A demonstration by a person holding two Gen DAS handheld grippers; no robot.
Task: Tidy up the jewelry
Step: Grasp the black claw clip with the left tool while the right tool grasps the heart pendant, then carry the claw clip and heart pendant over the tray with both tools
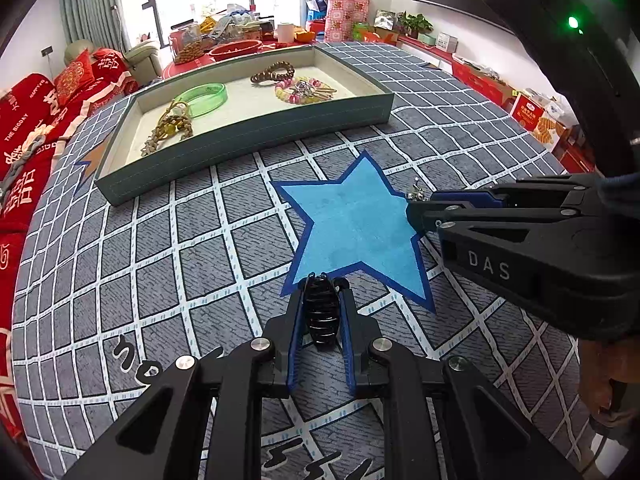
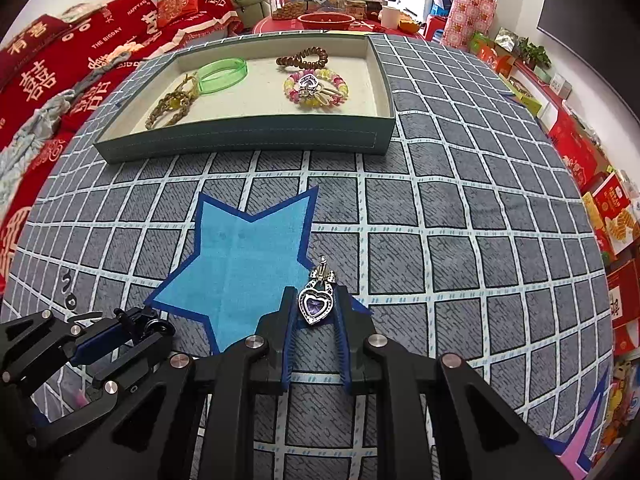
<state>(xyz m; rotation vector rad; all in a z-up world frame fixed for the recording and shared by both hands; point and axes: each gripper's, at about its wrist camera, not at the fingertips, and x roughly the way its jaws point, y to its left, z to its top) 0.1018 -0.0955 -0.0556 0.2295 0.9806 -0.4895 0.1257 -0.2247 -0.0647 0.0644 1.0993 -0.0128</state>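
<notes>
Black claw clip [image 1: 320, 312] and purple heart pendant [image 2: 316, 304], each pinched, apparently above mat.

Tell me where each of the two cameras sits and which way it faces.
Left wrist: on the left gripper, facing forward over its black hair claw toward the tray; the right gripper enters from the right.
Right wrist: on the right gripper, over its heart pendant, facing the tray; the left gripper shows lower left.
Shared: tray, blue star.

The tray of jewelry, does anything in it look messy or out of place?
Nothing stands out. In the tray the green bangle, braided cord, brown coil tie and beaded bracelet lie flat; only bangle and cord touch.
</notes>
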